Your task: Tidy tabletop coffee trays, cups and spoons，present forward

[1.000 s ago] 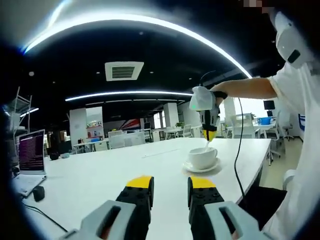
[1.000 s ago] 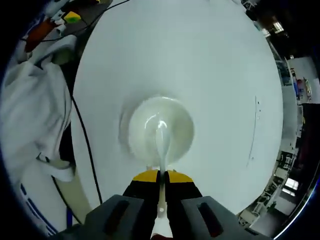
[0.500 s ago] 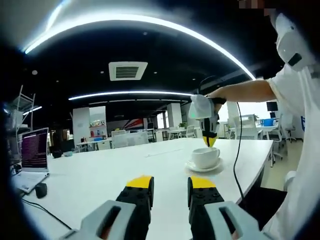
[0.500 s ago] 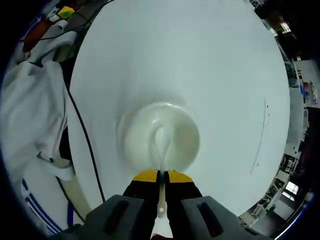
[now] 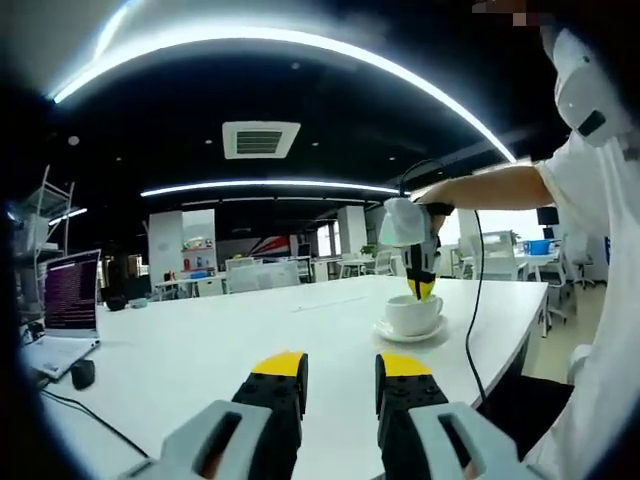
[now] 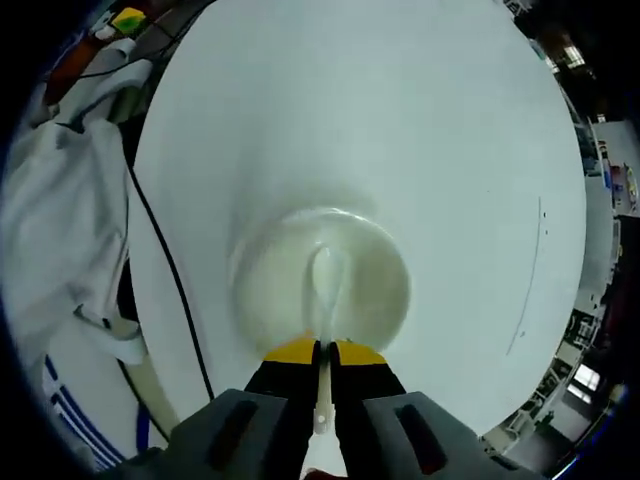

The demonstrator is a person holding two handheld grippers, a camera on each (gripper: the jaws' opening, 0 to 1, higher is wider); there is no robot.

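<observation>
A white cup (image 5: 414, 313) stands on a white saucer (image 5: 404, 335) near the right edge of the white table (image 5: 200, 350). My right gripper (image 5: 421, 290) hangs just above the cup, pointing down into it. In the right gripper view that gripper (image 6: 321, 352) is shut on the handle of a white spoon (image 6: 323, 300), whose bowl is down inside the cup (image 6: 325, 290). My left gripper (image 5: 340, 365) is low over the table, well short of the cup, with a gap between its yellow-tipped fingers (image 5: 281, 366) and nothing in them.
A laptop (image 5: 62, 310) and a small dark object (image 5: 83, 373) with a cable sit at the table's left. A black cable (image 5: 474, 300) hangs from the right gripper over the table's edge. The person's arm and white shirt (image 5: 590, 190) are at the right.
The right gripper has gone lower with the spoon, and the cup looks bigger in its view. The left gripper's view has shifted slightly; its jaws are unchanged.
</observation>
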